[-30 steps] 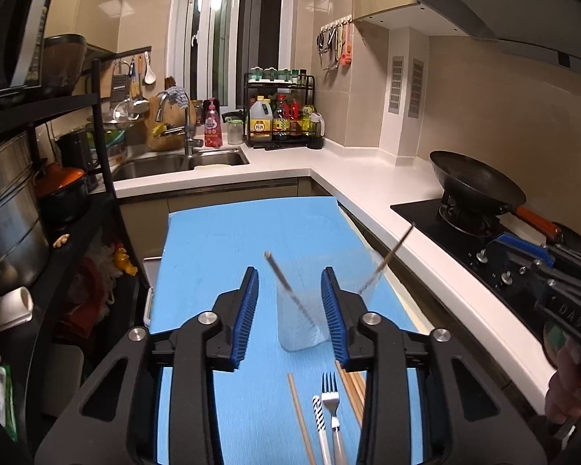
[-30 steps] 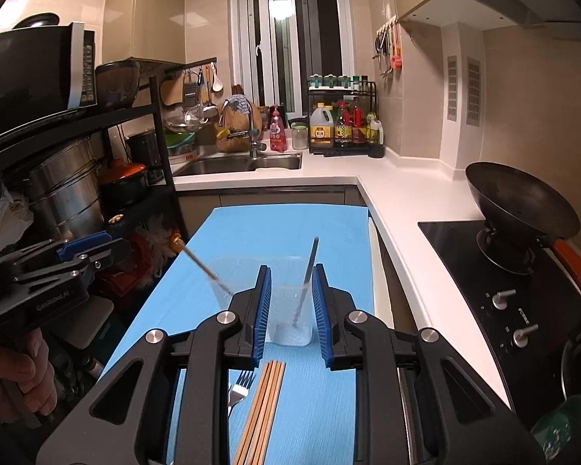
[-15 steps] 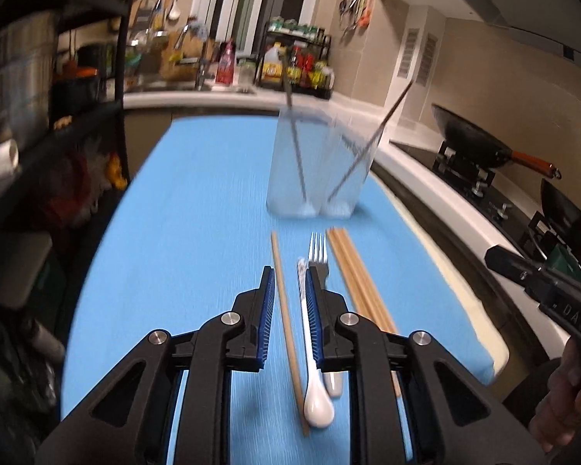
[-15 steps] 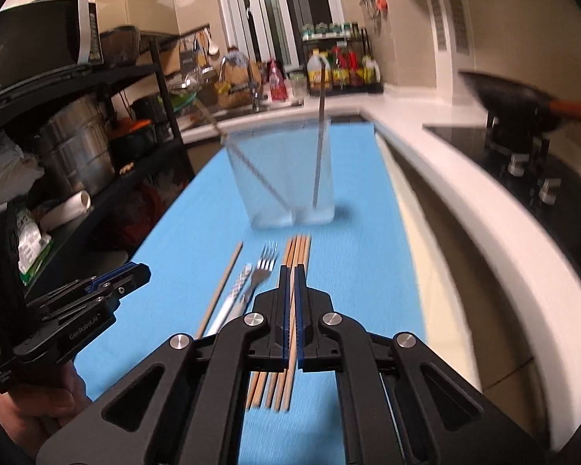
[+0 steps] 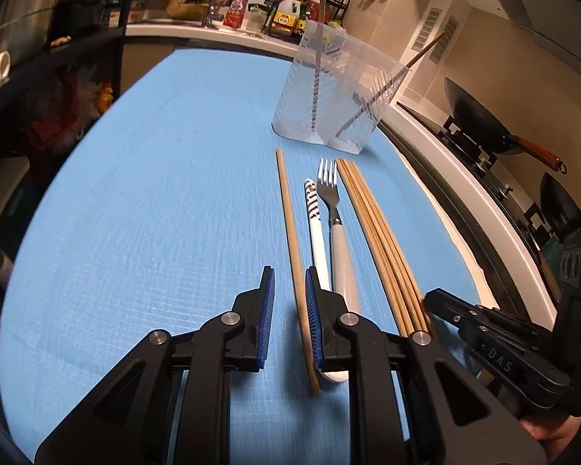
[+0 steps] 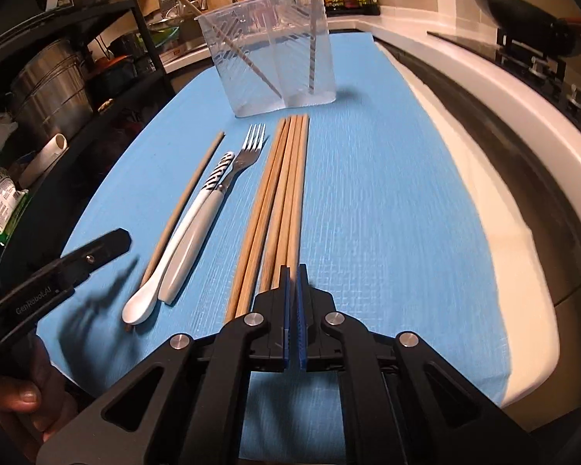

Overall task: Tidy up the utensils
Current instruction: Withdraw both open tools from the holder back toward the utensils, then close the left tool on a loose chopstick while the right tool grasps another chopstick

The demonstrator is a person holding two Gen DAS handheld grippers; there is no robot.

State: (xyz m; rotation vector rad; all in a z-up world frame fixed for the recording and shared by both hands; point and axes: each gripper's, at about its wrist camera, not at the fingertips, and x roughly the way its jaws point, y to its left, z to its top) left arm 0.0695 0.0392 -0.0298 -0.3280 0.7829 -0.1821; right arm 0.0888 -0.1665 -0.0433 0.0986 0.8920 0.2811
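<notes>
Utensils lie in a row on the blue mat [image 6: 387, 201], all pointing toward the far edge where the clear plastic holder [image 6: 269, 50] stands. From the left side of the mat there is a single wooden chopstick [image 5: 288, 228], then a white spoon with a striped handle [image 5: 315, 228], then a fork with a pale handle [image 5: 335, 224], and then a bundle of wooden chopsticks [image 6: 281, 193] lying close together. The spoon and the fork touch each other along their handles. The holder has two compartments; one thin stick leans in each of them.

The left gripper [image 5: 289, 310] is low over the near end of the single chopstick. Its jaws are narrowly apart, and the chopstick passes between them, close to the right finger; the jaws do not press it from both sides. The right gripper [image 6: 293, 294] is at the near end of the bundle. Its jaws are almost together, with the end of one chopstick of the bundle between the blue pads; I cannot tell surely if they clamp it.

Beyond the right edge of the mat runs the white worktop [image 6: 503, 124], and farther right a black wok [image 5: 480, 120] sits on the stove. On the left side a dark shelf rack [image 6: 108, 38] holds steel pots.
</notes>
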